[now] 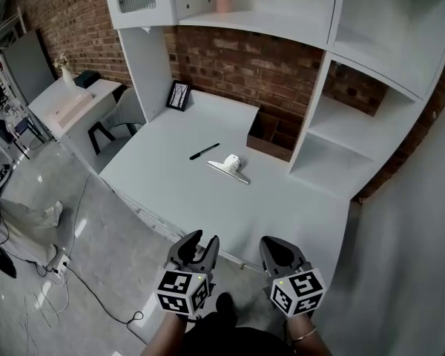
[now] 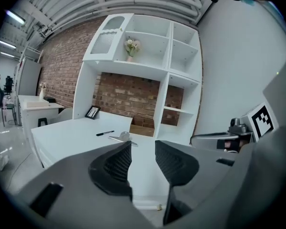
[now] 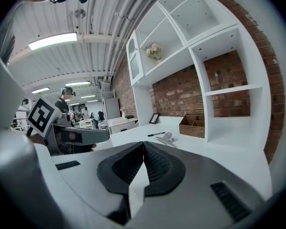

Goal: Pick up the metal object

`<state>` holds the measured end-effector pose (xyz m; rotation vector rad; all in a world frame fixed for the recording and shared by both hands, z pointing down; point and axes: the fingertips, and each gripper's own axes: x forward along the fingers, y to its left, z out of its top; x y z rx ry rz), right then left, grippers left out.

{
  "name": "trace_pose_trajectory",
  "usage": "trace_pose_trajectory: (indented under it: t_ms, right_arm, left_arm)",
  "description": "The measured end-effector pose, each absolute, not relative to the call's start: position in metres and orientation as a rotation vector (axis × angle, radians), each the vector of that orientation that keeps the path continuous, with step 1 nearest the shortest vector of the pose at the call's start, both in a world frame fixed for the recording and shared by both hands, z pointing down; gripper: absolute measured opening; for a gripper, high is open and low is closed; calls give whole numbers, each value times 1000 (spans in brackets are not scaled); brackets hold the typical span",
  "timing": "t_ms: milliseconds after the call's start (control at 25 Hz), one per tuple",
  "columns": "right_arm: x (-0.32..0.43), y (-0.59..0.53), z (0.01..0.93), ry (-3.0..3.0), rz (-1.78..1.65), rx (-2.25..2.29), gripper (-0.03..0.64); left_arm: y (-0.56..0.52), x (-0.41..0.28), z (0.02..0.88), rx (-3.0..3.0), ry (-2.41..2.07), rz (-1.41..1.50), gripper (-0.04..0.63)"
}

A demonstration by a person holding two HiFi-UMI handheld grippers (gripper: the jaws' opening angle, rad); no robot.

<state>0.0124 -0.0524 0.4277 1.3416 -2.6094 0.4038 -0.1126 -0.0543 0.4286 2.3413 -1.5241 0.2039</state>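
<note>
The metal object (image 1: 228, 167), a flat silvery clip with a raised white part, lies mid-desk just right of a black pen (image 1: 204, 151). It shows small and far in the left gripper view (image 2: 122, 137) and in the right gripper view (image 3: 166, 138). Both grippers hang side by side at the desk's near edge, well short of it. My left gripper (image 1: 205, 239) (image 2: 143, 144) is open, with a clear gap and nothing between its jaws. On my right gripper (image 1: 276, 245) (image 3: 143, 144) the jaw tips meet, empty.
The white desk (image 1: 170, 176) carries a small picture frame (image 1: 179, 95) at the back and a brown wooden box (image 1: 273, 136) by the shelf unit (image 1: 334, 132). A chair (image 1: 122, 113) stands at the desk's left. A cable (image 1: 96, 295) trails over the grey floor below.
</note>
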Motion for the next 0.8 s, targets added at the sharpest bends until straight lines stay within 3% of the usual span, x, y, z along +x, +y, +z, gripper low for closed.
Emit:
trace_pose_trajectory:
  t_ms: [360, 800]
  right_arm:
    - [-6, -100, 441, -2562, 453, 1363, 6]
    - [7, -157, 449, -2548, 483, 1387, 6]
  left_arm:
    - [-121, -126, 445, 2340, -1489, 286, 219]
    - [-190, -118, 456, 2326, -1468, 309, 258]
